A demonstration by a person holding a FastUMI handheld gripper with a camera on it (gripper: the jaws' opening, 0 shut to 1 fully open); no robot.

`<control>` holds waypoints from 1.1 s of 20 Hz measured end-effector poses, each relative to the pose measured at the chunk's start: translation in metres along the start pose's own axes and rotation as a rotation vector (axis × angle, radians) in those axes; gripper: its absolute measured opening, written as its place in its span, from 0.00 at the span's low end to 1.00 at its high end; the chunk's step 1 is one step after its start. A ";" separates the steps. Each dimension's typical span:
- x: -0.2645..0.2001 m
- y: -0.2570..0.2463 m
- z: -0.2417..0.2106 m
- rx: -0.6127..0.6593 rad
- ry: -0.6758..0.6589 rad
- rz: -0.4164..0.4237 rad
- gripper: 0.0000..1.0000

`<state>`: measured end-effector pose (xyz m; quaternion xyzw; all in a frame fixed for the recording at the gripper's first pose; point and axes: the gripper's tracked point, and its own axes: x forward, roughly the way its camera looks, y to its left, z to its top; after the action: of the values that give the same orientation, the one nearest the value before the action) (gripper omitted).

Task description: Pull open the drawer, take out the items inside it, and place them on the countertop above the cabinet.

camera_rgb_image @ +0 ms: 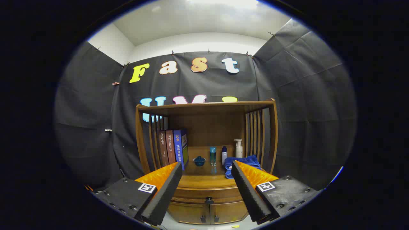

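A wooden cabinet (207,134) with a shelf hutch stands ahead of me against the wall. Its drawer (207,194) sits shut under the countertop (204,179), with a small dark knob (209,200) at its middle. My gripper (207,167) is open, fingers wide apart, some way back from the cabinet, with nothing between them. The knob shows in the gap between the fingers, low down. The inside of the drawer is hidden.
On the countertop stand three books (174,148) at the left, a small blue lidded bowl (199,161), a teal bottle (212,155), a white bottle (224,155), a pump bottle (238,148) and a folded blue towel (243,162). Two doors (209,212) sit below the drawer.
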<state>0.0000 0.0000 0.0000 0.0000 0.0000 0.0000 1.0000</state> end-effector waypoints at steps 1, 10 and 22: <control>0.000 0.000 0.000 -0.003 0.001 0.000 0.98; 0.004 0.001 -0.004 -0.016 0.012 -0.009 0.99; 0.008 -0.005 -0.012 -0.016 0.038 -0.011 0.99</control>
<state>0.0080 -0.0047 -0.0118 -0.0078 0.0192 -0.0054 0.9998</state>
